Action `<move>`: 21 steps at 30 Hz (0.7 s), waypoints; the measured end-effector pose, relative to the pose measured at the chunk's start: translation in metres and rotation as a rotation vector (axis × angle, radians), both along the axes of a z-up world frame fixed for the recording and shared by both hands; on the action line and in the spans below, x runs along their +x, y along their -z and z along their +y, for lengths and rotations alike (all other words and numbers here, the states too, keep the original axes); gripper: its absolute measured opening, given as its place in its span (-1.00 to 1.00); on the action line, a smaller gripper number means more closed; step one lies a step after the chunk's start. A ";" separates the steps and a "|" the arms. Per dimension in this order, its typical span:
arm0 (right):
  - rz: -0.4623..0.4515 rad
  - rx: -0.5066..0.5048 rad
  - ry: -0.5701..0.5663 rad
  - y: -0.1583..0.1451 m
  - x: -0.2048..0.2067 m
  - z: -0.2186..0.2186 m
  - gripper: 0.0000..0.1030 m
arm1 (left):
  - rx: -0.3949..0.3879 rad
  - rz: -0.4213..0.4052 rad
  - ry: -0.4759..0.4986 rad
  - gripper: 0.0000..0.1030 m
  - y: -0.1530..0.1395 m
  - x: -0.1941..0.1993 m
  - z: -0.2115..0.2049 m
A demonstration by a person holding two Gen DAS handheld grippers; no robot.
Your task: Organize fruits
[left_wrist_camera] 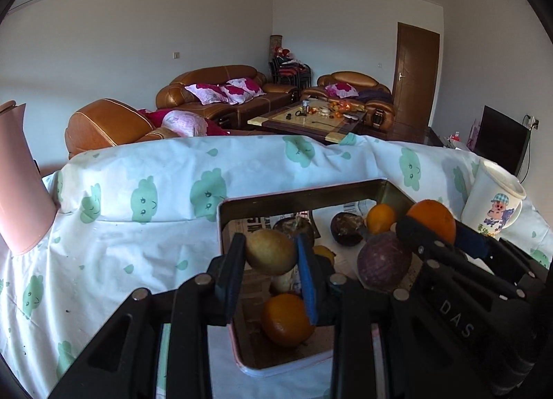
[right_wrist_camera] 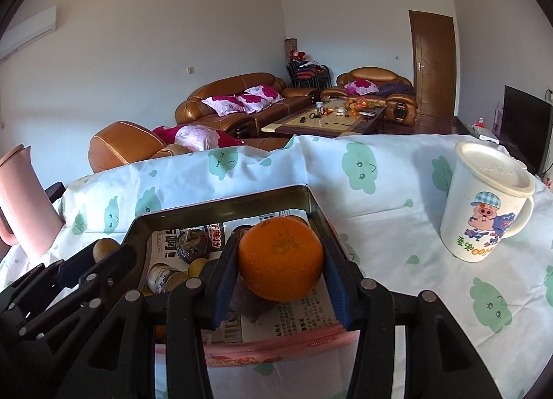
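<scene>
Behind your table sit brown leather sofas (right_wrist_camera: 242,102) and a cluttered coffee table (right_wrist_camera: 331,119). The table itself wears a white cloth with green clouds (left_wrist_camera: 138,226). On it lies a metal tin (right_wrist_camera: 221,210) lined with newspaper, holding several dark fruits, one purple fruit (left_wrist_camera: 382,260) and an orange (left_wrist_camera: 287,319). A pink jug (left_wrist_camera: 17,174) stands to its left, a lidded cartoon mug (right_wrist_camera: 487,205) to its right. Over the tin, your right gripper (right_wrist_camera: 280,278) is clamped on a big orange (right_wrist_camera: 280,257). Your left gripper (left_wrist_camera: 271,271) is nearly closed on a yellowish fruit (left_wrist_camera: 269,250), possibly a pear, the pads pressing its sides.
</scene>
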State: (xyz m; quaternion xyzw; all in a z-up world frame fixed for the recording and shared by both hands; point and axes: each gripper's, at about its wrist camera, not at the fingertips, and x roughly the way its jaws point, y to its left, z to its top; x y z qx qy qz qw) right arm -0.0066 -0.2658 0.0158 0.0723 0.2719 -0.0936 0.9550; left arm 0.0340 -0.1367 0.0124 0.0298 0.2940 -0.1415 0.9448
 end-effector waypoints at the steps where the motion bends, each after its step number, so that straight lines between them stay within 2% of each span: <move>1: 0.000 0.006 -0.010 0.000 0.002 0.000 -0.04 | 0.002 0.008 -0.001 -0.39 0.002 0.003 -0.002; 7: -0.014 0.078 -0.094 0.001 0.010 -0.006 -0.02 | 0.016 0.045 -0.005 -0.36 0.009 0.010 -0.008; 9: -0.001 0.133 -0.118 0.004 0.012 -0.009 0.06 | 0.027 0.026 -0.017 -0.01 0.008 0.007 -0.009; 11: -0.010 0.187 -0.121 0.005 0.010 -0.013 0.25 | 0.038 -0.005 -0.045 0.60 0.005 0.003 -0.008; 13: -0.037 0.211 -0.113 0.002 0.005 -0.017 0.42 | 0.034 -0.051 -0.059 0.96 0.001 -0.005 -0.006; 16: -0.116 0.208 -0.090 -0.007 -0.010 -0.020 0.50 | 0.026 -0.113 -0.068 1.00 -0.005 -0.017 -0.002; 21: -0.215 0.142 -0.016 -0.019 -0.034 -0.019 0.57 | 0.026 -0.135 -0.089 1.00 -0.008 -0.027 0.004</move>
